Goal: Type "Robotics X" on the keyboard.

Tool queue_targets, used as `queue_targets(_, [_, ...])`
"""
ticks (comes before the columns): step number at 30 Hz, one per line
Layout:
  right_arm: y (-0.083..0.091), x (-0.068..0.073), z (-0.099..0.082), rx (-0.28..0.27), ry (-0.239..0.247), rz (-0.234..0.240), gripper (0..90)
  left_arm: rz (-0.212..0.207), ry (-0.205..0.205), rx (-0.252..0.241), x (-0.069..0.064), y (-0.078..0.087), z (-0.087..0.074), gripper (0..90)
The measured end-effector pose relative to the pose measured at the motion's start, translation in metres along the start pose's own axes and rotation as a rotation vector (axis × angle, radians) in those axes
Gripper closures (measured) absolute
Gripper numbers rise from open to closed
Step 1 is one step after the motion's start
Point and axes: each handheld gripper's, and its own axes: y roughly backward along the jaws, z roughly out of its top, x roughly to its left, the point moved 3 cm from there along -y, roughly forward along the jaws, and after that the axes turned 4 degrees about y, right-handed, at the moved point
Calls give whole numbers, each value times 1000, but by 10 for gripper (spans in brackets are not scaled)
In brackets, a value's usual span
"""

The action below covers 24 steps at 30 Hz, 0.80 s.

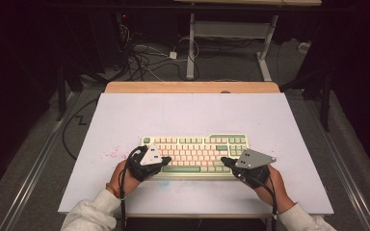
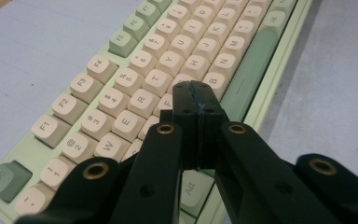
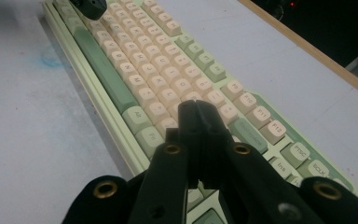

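A pale green keyboard (image 1: pixel 195 153) with cream and green keys lies near the front of the white table (image 1: pixel 192 115). My left gripper (image 1: pixel 165 161) hovers over its left keys, jaws shut with nothing between them. In the left gripper view the shut tips (image 2: pixel 195 88) sit just above the keyboard (image 2: pixel 121 93), around the letter rows near the green space bar (image 2: pixel 249 74). My right gripper (image 1: pixel 225 161) is over the right keys, also shut and empty. Its tips (image 3: pixel 196 106) hang over the keyboard (image 3: pixel 168 70) near the right end of the letter block. The left gripper (image 3: pixel 89 7) shows far off.
Faint pink specks (image 1: pixel 110 154) mark the table left of the keyboard, and a blue smudge (image 3: pixel 51 58) lies in front of it. A wooden strip (image 1: pixel 192 87) edges the far side. Cables (image 1: pixel 144 57) and a desk frame (image 1: pixel 231 43) stand on the floor beyond.
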Motion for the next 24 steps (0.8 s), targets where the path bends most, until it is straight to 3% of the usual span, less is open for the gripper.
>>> queue_targets(24, [-1,0,-1,5,1,9,900,-6,-17,58,2,-15,0,877])
